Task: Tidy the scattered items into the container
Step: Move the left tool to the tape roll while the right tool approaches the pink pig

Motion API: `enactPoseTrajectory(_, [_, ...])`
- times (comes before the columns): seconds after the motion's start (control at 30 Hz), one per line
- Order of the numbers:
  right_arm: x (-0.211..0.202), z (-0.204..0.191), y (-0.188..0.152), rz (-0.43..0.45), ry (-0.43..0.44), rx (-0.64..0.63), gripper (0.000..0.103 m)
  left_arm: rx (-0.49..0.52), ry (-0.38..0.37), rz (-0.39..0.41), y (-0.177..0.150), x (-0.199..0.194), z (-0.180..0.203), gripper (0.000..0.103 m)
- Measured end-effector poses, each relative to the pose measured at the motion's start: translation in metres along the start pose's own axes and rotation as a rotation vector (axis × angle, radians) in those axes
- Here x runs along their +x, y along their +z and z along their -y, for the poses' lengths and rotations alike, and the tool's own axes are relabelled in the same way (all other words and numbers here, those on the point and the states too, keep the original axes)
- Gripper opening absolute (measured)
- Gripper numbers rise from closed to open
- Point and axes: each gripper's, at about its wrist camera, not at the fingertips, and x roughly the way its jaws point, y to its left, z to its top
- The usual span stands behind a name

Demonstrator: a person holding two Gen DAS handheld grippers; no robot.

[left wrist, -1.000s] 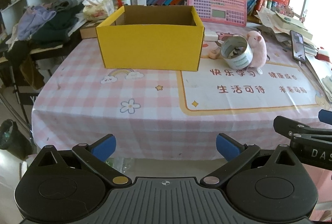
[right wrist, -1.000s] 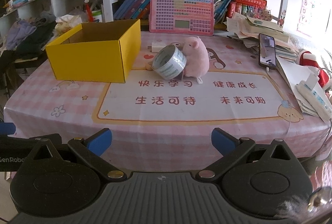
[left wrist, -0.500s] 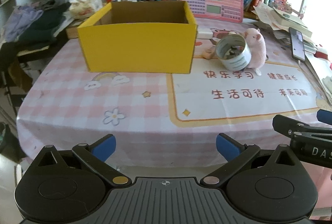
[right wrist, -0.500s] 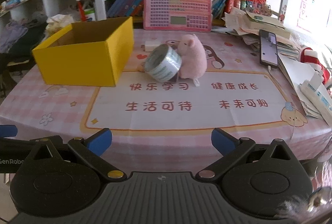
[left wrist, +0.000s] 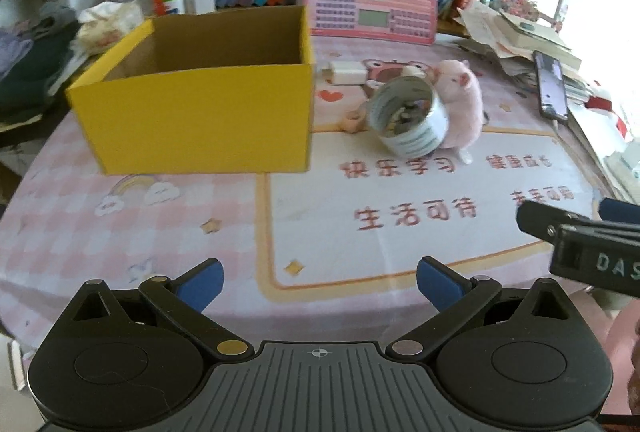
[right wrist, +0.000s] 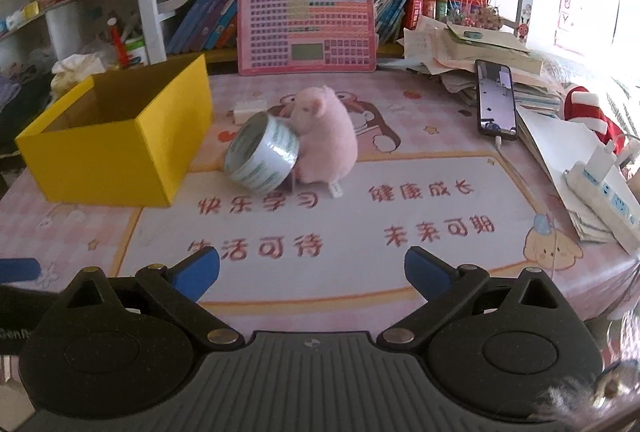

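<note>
Tape (left wrist: 408, 116) leaned against the pink plush toy (left wrist: 460, 104) just right of the yellow box (left wrist: 200, 120) in the left view, where the left gripper (left wrist: 318, 282) hung released and empty, closer to the box than a second before. Right view showed the right gripper (right wrist: 312, 272) likewise spread and empty, nearer the tape and toy beside the box (right wrist: 104, 160). Approach was in hand, I judged; next came closing on either.
</note>
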Motion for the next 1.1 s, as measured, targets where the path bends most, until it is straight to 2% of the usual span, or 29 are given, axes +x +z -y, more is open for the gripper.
enactPoseTrajectory(0.27, [0.023, 0.027, 0.031, 0.011, 0.022, -0.004, 0.101, -0.005, -0.064, 0.024, 0.028, 0.015, 0.025, 0.103])
enactPoseTrajectory(0.5, [0.050, 0.044, 0.054, 0.018, 0.045, -0.041, 0.103, 0.049, -0.046, 0.011, 0.050, 0.036, 0.055, 0.103])
enactPoseTrajectory(0.73, [0.076, 0.060, 0.071, 0.031, 0.140, -0.067, 0.103, 0.090, -0.070, -0.004, 0.067, 0.058, 0.080, 0.103])
enactPoseTrajectory(0.87, [0.092, 0.066, 0.079, 0.016, 0.194, -0.078, 0.103, 0.120, -0.041, 0.011, 0.074, 0.066, 0.091, 0.103])
enactPoseTrajectory(1.0, [0.102, 0.074, 0.089, 0.028, 0.243, -0.055, 0.103, 0.142, -0.024, -0.012, 0.079, 0.079, 0.099, 0.103])
enactPoseTrajectory(1.1, [0.113, 0.077, 0.095, 0.008, 0.254, -0.062, 0.102, 0.140, -0.033, -0.008, 0.085, 0.082, 0.102, 0.103])
